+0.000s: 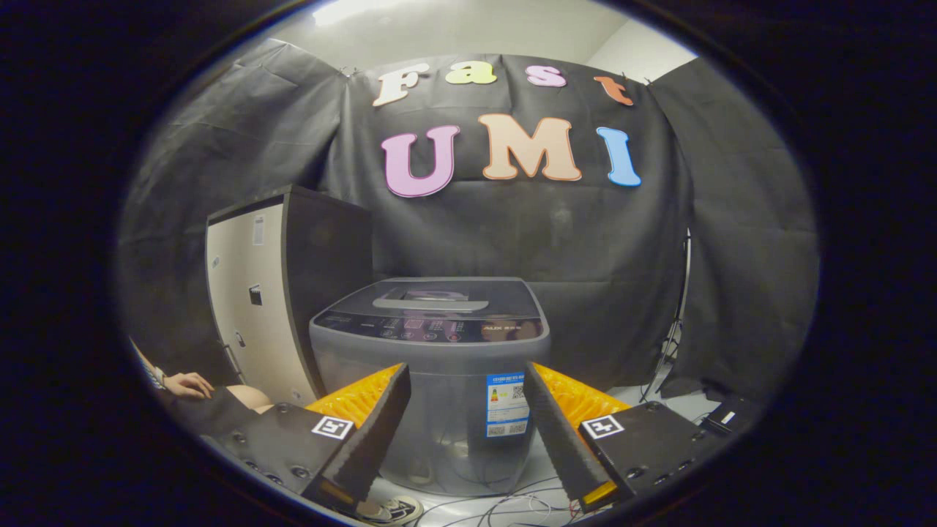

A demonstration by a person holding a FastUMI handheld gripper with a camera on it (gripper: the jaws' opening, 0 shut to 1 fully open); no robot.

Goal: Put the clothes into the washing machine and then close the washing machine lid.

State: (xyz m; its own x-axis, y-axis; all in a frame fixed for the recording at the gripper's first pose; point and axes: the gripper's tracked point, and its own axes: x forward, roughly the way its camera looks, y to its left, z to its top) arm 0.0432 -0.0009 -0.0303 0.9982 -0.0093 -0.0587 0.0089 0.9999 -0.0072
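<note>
The grey top-loading washing machine (430, 380), its dark glossy lid (432, 298) lying shut, is seen standing on the floor just beyond the fingers, before the black cloth wall. The gripper (467, 380) is held wide open and empty, the machine's front framed between its fingers. A tall cream-and-black cabinet (274, 293) is set beside the machine, with a person's hand (187, 384) near it and loose cables (505, 505) on the floor.

Tool (466, 399) fingers spread wide, nothing between them. Washing machine (432, 380) stands just beyond the fingers, lid (432, 296) closed. Tall cabinet (282, 293) left of the machine. A person's hand (188, 383) at near left. Cables (512, 505) on the floor.
</note>
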